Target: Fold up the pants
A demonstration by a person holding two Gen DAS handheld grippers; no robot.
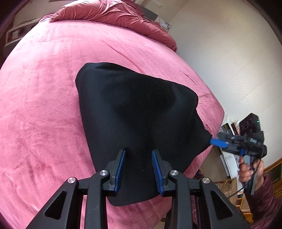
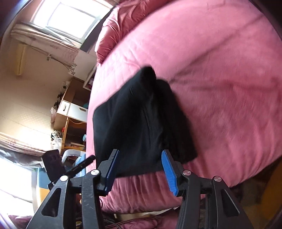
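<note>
Black pants [image 1: 137,105] lie folded on a pink bed [image 1: 44,88], near its right edge. My left gripper [image 1: 138,151] sits at their near edge. Black cloth fills the narrow gap between its blue pads, and folds run up towards it. In the left wrist view a hand holds my right gripper [image 1: 214,141] beside the bed. Its blue fingertip touches the pants' right corner, which is drawn to a point. In the right wrist view my right gripper [image 2: 140,151] stands with its jaws wide apart, open. The near edge of the pants [image 2: 141,114] lies between the pads, unpressed.
A crumpled pink quilt [image 1: 114,14] is heaped at the far end of the bed [image 2: 220,70]. The bed's edge drops off just right of the pants. A wooden desk with drawers [image 2: 74,109] and clutter stand by the wall. A sleeved hand [image 1: 246,170] holds the right tool.
</note>
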